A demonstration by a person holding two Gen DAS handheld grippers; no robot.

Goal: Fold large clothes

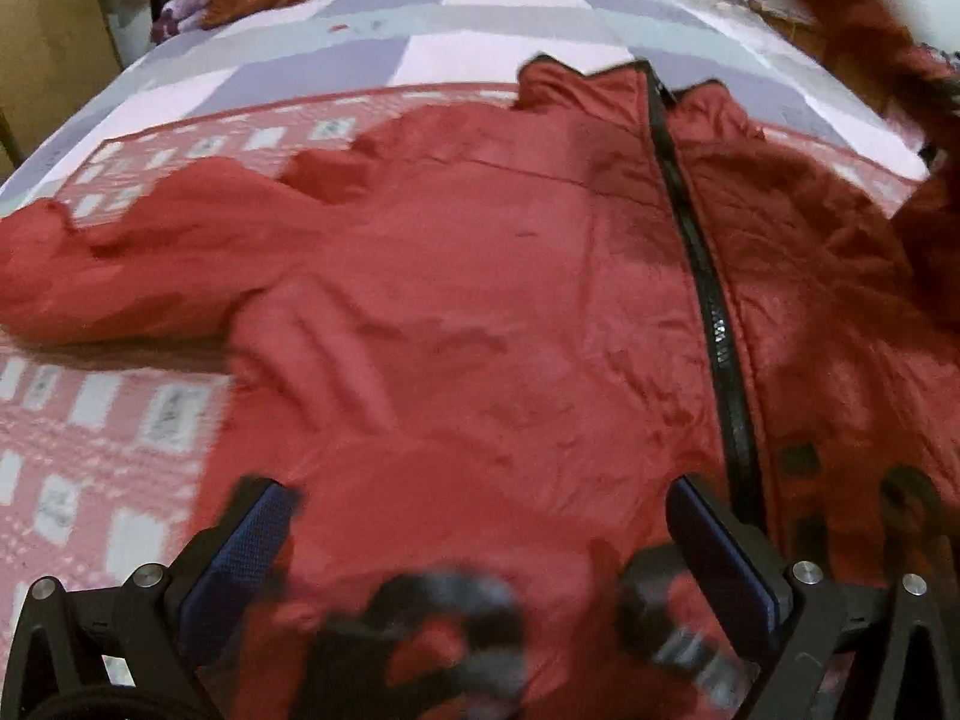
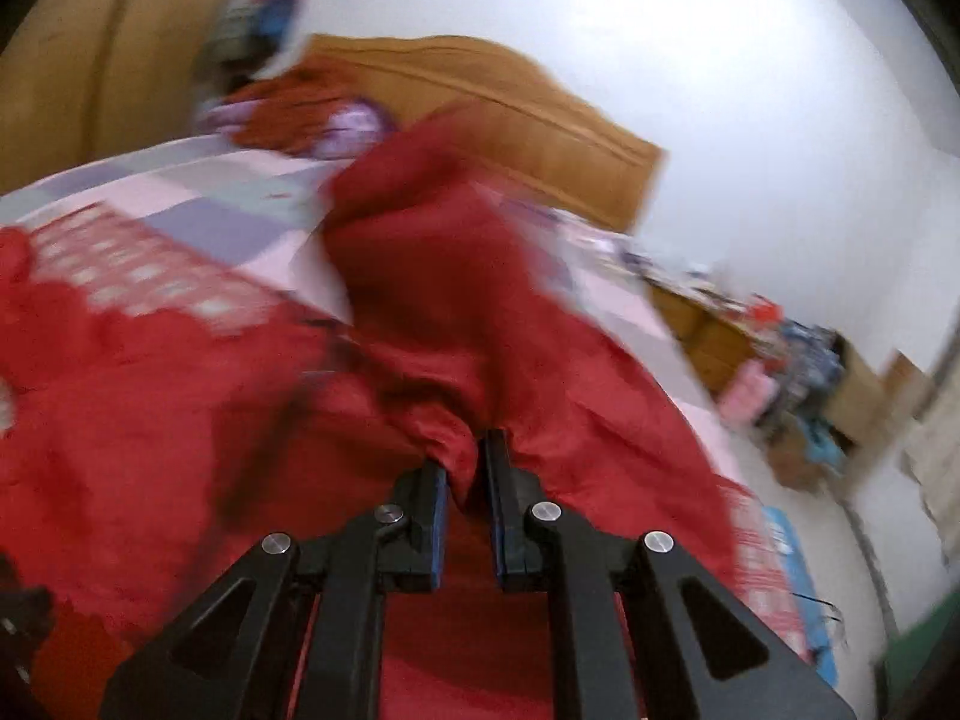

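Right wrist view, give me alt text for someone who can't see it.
The right gripper is shut on a bunched fold of a red jacket, lifting it above a bed with a pink and lilac patchwork cover. A wooden headboard and white wall sit behind; the picture is motion-blurred.

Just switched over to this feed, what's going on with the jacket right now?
A red zip-up jacket lies spread on the bed. The right gripper is shut on a bunch of its fabric, lifting that part off the bed. The left gripper hangs open over the jacket's lower front, gripping nothing.
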